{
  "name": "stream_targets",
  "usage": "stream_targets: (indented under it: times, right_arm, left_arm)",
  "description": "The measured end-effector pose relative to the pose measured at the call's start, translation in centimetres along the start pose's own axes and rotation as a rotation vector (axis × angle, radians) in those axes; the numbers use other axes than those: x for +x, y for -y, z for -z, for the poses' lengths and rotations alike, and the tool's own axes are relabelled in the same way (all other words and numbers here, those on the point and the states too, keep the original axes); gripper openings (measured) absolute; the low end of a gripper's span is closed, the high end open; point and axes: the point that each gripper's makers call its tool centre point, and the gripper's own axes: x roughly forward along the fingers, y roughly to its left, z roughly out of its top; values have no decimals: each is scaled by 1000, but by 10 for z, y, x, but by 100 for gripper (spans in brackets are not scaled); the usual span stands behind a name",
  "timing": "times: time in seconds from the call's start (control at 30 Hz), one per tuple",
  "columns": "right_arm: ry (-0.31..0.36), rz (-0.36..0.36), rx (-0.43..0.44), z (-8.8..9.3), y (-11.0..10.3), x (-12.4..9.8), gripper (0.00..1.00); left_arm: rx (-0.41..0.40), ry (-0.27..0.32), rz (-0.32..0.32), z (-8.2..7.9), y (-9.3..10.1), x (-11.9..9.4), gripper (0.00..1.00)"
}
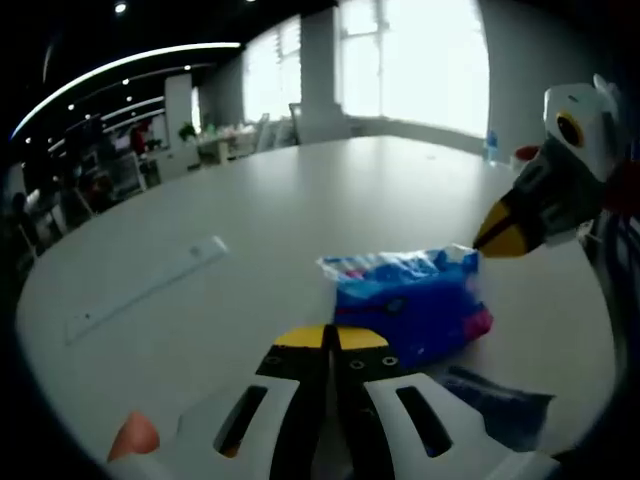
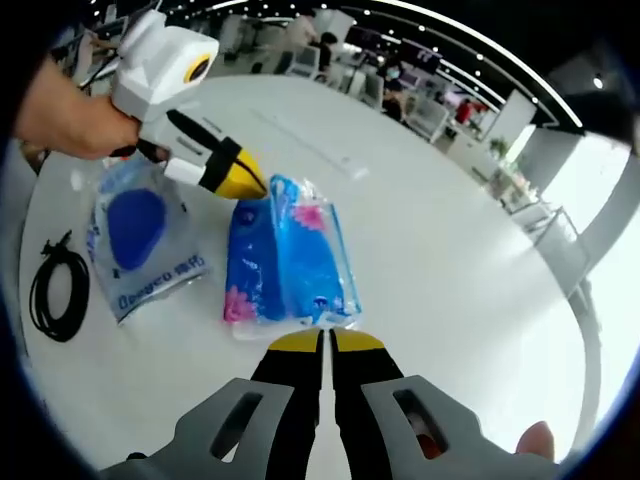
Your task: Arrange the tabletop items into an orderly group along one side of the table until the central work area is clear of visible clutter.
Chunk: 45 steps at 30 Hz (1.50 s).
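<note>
**Blue tissue pack between two closed grippers**

Blue tissue pack [image 2: 288, 262] lies mid-table, just ahead of the right gripper [image 2: 327, 342], whose jaws are pressed together and empty. The left gripper [image 2: 243, 181], also closed with nothing held, points at the pack's far end. Beside it lie a clear pouch [image 2: 140, 245] and a coiled black cable [image 2: 58, 290]. Risk: closed tips can only push; the slick wrapper may slide or twist aside.
</note>
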Motion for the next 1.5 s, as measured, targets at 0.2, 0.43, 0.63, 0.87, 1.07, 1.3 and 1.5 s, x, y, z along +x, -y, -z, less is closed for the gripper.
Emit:
stream_targets:
  times: [0.2,0.43,0.63,0.87,1.07,1.3,1.5]
  right_arm:
    - [-9,-5,32,3,-3,4,2]
    - [-9,-3,64,8,-4,6,4]
    - [-11,34,159,12,3,0,12]
    - [124,11,512,-1,0,-16,15]
    - [106,20,574,-3,-11,-12,27]
    - [67,64,663,2,-18,-3,26]
    - [40,90,722,6,-25,8,25]
  left_arm:
    - [-18,-6,-27,6,-3,0,0]
    - [-34,-8,-43,8,-4,0,0]
    - [-47,-12,-50,7,-3,0,0]
    - [-53,-12,-57,8,-3,-1,0]
    - [-60,-14,-65,9,-4,-2,0]
    - [-72,-11,-74,11,-2,-3,0]
    - [-93,-8,-74,11,2,-4,0]
